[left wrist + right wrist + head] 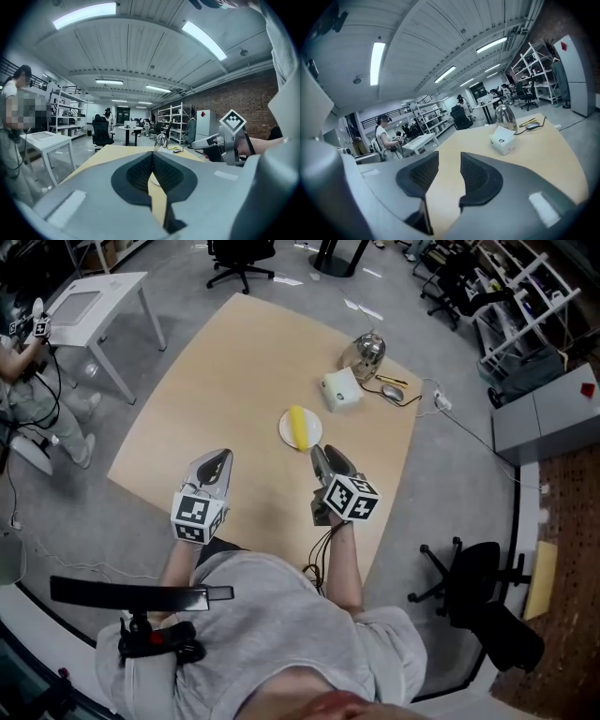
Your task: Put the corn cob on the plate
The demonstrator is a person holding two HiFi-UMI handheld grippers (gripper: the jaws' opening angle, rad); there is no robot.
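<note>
The right claw [318, 454] hangs with its jaws apart and empty, just short of the plate [285, 432] where the corn cob [299, 426] lies. The left claw [221, 458] is closed.

Grey floor [234, 277], brick wall [243, 108], shelving [171, 122].
</note>
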